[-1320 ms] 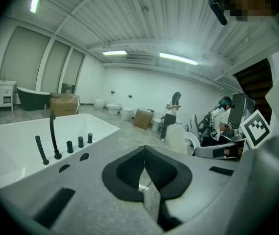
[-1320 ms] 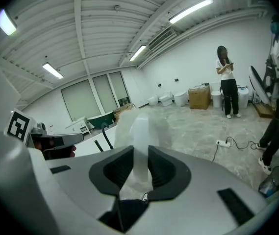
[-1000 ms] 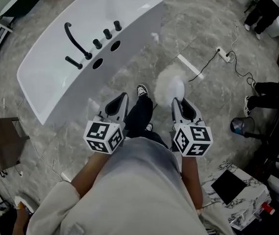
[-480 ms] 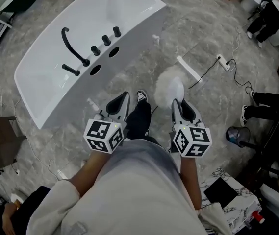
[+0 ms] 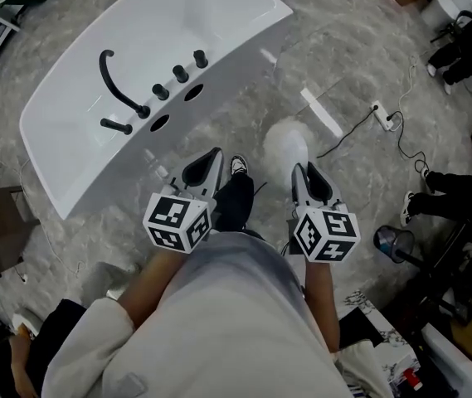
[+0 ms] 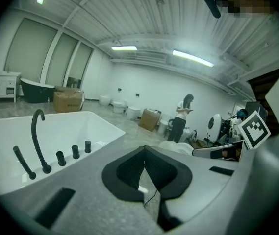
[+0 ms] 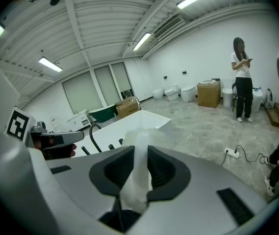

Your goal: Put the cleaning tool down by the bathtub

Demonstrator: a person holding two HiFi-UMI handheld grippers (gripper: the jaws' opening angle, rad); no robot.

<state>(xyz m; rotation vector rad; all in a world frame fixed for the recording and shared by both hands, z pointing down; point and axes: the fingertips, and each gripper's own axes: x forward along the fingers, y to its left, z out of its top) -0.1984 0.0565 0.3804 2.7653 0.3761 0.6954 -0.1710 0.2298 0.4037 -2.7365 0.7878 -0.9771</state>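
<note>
The right gripper is clamped on the white fluffy cleaning tool, perhaps a duster head, whose soft body sticks out past the jaw tips above the grey marble floor; its jaws have just been closing a little with the tool between them; the left gripper has its jaws together at the tips with nothing between; both are held side by side near the long rim of the white bathtub, on the side of its black tap

White bathtub, black faucet, grey marbled floor, white cleaning tool.
</note>
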